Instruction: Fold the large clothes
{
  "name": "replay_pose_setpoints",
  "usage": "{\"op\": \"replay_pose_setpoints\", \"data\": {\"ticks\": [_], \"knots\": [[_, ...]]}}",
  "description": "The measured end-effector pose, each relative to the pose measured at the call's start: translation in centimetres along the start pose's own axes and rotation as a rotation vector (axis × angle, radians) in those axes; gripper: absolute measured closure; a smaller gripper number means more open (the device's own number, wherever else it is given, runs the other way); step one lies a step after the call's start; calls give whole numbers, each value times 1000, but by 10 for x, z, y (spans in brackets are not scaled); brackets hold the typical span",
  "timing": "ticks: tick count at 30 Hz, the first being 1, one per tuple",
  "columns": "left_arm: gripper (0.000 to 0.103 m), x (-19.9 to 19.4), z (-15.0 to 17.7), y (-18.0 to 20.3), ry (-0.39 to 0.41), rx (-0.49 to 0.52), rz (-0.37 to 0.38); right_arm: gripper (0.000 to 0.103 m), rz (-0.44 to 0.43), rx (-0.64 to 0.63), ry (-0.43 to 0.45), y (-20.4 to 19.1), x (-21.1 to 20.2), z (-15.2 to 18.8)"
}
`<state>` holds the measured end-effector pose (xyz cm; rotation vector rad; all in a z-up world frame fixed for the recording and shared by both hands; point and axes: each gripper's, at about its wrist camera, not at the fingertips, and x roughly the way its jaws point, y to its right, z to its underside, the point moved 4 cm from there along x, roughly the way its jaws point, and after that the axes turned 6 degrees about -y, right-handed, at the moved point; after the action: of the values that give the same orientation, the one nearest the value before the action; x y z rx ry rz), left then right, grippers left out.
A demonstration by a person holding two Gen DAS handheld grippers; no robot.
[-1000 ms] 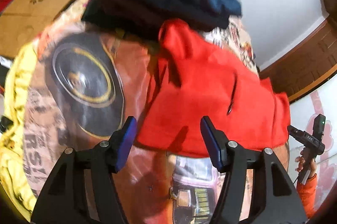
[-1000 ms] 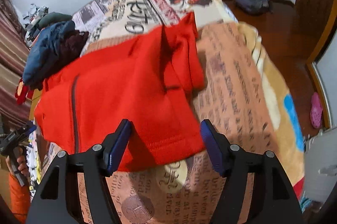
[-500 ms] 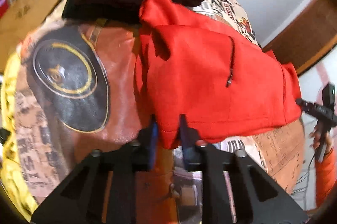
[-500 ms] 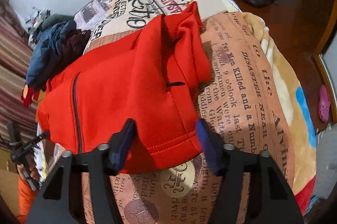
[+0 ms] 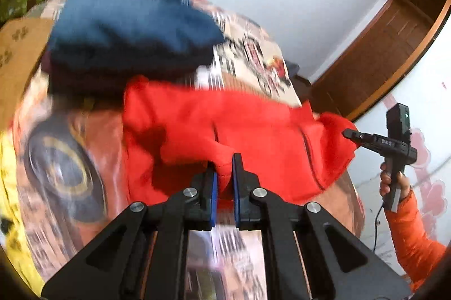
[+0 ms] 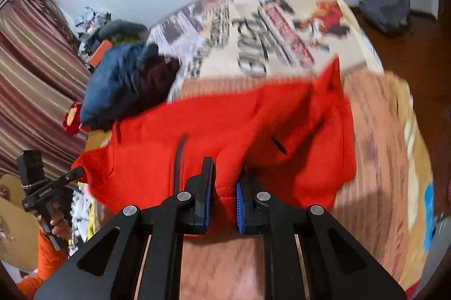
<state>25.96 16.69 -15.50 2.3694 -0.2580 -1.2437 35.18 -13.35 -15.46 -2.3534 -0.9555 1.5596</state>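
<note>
Nearest you, your left gripper (image 5: 224, 181) has its blue pads nipped tight on a bunched corner of the red fleece garment with zip pockets (image 5: 253, 142). Your right gripper (image 6: 224, 201) has just been closing and now pinches the hem at the other near corner, red cloth filling the narrow gap between its pads. In each view the other gripper shows off to the side, in a hand with an orange sleeve.

By the look of it, you are early in a fold: both near corners are gripped and raised off the printed newspaper-pattern bedspread (image 6: 375, 147), while the body of the garment lies beyond the fingers, sagging in a loose span between your two grips, its far edge resting on the bed. The carry-over to the far edge and the flattening are left to do.

Farther off, at the garment's far left corner, sits the heap of dark blue and maroon clothes (image 5: 132, 29).
</note>
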Motion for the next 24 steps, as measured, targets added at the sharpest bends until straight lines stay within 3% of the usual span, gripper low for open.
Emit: {"op": "replay_pose_setpoints", "data": {"ticks": [3,6,8,10,14,15,16,19,21,24], "knots": [[95,-1,-38,-2,49,-7,-30,91,5,19,63,1,-8,-32],[95,5,-71,-9,87,-7,-137,91,73,22,132,3,-13,-61],[95,6,-80,-12,90,3,-212,88,108,17,138,1,-10,-74],[92,8,-85,-9,81,17,-215,87,148,16,136,-2,-7,-80],[57,6,-87,-5,126,34,-249,85,200,10,92,-3,-2,-81],[54,4,-88,-3,148,41,-269,83,208,18,96,-2,-3,-82],[53,3,-91,-3,162,46,-283,78,223,26,102,0,-3,-83],[53,-2,-95,-3,163,36,-287,48,344,41,178,7,-18,-92],[53,-3,-93,-3,157,36,-276,43,356,29,232,7,-32,-95],[52,-5,-85,-1,146,51,-276,43,345,-14,232,2,-44,-94]]}}
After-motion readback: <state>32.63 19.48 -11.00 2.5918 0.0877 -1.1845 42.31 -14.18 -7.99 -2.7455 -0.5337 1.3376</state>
